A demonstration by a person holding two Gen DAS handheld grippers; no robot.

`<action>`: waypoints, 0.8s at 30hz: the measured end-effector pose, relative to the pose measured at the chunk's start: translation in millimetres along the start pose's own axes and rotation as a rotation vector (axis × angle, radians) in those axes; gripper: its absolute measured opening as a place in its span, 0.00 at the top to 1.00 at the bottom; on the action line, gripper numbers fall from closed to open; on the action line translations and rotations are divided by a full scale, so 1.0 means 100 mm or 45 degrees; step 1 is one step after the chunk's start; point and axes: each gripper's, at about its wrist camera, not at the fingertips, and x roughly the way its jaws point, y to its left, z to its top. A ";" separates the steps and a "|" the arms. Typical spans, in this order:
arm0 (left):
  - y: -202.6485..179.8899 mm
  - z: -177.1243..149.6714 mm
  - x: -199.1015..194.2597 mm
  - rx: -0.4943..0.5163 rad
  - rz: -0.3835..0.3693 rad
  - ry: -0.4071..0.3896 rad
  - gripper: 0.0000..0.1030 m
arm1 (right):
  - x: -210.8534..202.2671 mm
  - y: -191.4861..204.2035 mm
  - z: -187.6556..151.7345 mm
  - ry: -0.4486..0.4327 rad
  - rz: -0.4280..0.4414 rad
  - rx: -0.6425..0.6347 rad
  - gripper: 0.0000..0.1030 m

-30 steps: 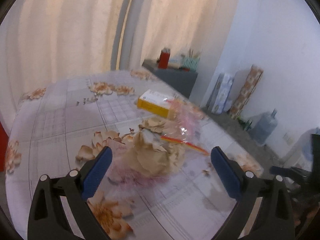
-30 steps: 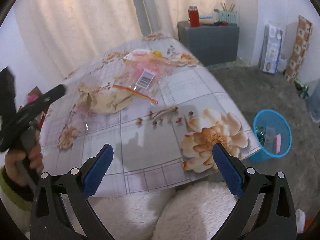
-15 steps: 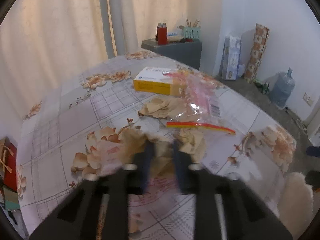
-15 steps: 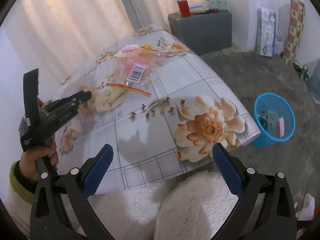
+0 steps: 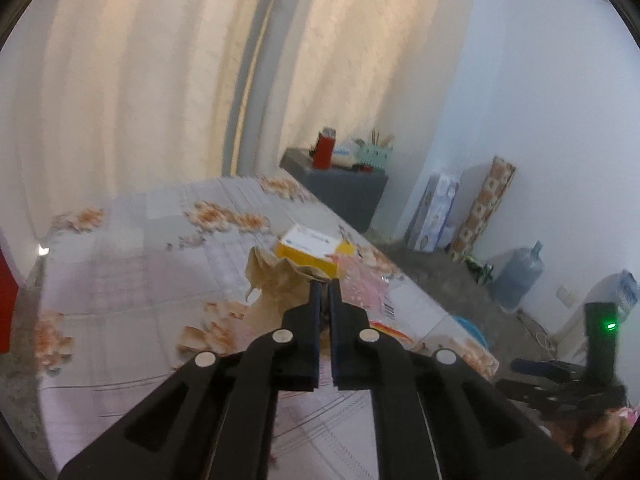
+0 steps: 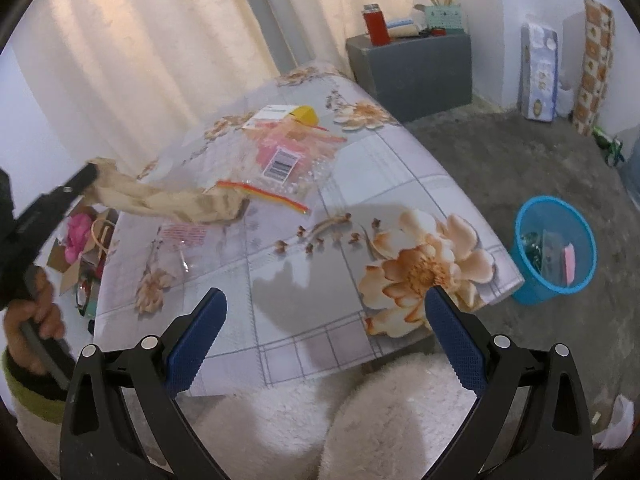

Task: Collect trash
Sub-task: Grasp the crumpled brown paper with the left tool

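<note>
My left gripper [image 5: 325, 285] is shut on the top edge of a crumpled brown paper bag [image 5: 276, 280]. In the right wrist view the brown paper bag [image 6: 168, 200] hangs stretched from the left gripper [image 6: 86, 174], its far end low over the floral table [image 6: 304, 280]. A clear zip bag with pink contents and a barcode [image 6: 288, 156] and a yellow-white box [image 6: 288, 114] lie further back. My right gripper [image 6: 325, 296] is open over the table's near edge, with nothing between its fingers. A blue bin [image 6: 554, 248] holding some trash stands on the floor to the right.
A small clear wrapper with red print [image 6: 182, 236] lies on the table's left part. A grey cabinet [image 6: 412, 68] with a red flask stands behind the table. An open cardboard box [image 6: 80, 240] sits on the floor at left. White fluffy fabric [image 6: 320, 412] lies below my right gripper.
The left gripper went from wide open around the brown paper bag to shut on it, then rose and lifted it off the table. The right gripper stayed open and almost still.
</note>
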 end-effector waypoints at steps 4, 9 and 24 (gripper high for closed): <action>0.16 0.08 -0.46 -0.004 -0.001 -0.013 0.97 | 0.06 0.10 -0.01 0.014 0.028 -0.029 0.08; 0.38 0.00 -1.09 0.048 0.135 0.010 0.97 | 0.18 0.21 -0.05 0.064 0.049 -0.045 0.08; 0.77 -1.13 -0.25 -0.008 0.356 0.365 0.87 | 0.25 0.39 -0.17 0.109 0.083 -0.064 0.08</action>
